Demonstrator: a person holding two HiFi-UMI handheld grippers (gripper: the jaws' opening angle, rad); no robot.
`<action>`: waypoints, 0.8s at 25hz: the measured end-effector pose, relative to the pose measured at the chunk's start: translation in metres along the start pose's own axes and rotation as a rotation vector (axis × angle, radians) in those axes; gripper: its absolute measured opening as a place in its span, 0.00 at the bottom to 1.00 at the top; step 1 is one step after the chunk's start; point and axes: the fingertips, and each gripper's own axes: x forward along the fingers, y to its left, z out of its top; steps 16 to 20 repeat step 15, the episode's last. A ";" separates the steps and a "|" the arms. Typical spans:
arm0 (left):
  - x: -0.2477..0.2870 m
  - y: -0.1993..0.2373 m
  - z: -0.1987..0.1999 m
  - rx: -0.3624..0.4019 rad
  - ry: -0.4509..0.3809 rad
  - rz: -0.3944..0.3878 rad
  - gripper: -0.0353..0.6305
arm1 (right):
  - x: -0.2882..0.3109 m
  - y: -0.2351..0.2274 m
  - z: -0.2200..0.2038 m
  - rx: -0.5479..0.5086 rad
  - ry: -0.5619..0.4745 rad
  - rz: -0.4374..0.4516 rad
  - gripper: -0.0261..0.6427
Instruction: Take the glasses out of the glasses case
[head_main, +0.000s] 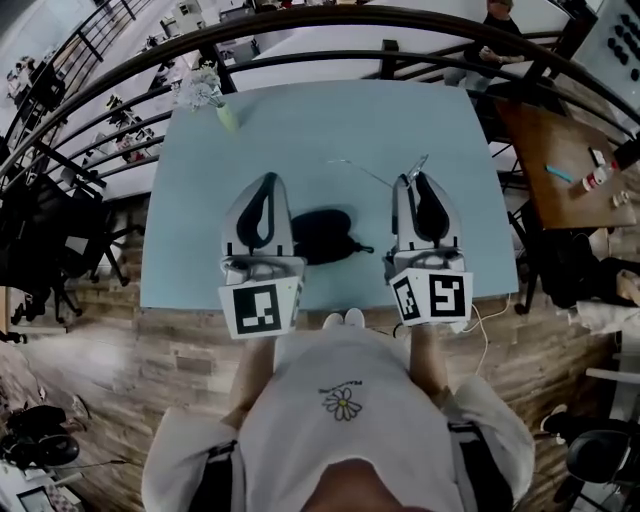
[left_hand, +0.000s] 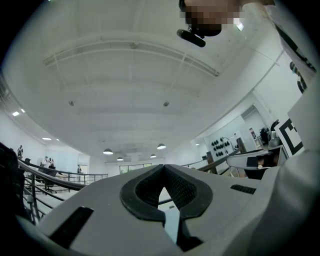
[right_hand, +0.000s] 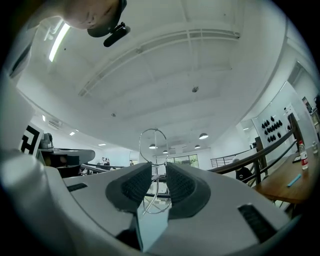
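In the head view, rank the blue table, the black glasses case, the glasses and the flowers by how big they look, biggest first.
Largest: blue table.
Next: black glasses case.
Last, unranked: flowers and glasses. They span about alike, and the flowers sit farther from the camera.

A pale blue table (head_main: 300, 130) stands on a wood-plank floor (head_main: 110, 350). Beyond the table curves a black railing (head_main: 300, 18); right of it sits a brown wooden desk (head_main: 560, 150), left of it dark chairs (head_main: 40, 240). Above it, a white ceiling (left_hand: 125, 75) carries round lamps (left_hand: 107, 151)
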 end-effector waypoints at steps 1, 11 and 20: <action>-0.002 0.000 -0.001 0.001 0.000 0.002 0.08 | -0.002 0.000 0.000 0.000 0.001 -0.001 0.16; -0.016 -0.005 -0.002 -0.009 0.006 0.028 0.08 | -0.014 -0.004 0.007 0.006 -0.003 0.010 0.16; -0.022 -0.011 0.000 -0.003 0.007 0.027 0.08 | -0.022 -0.006 0.012 0.018 -0.013 0.012 0.16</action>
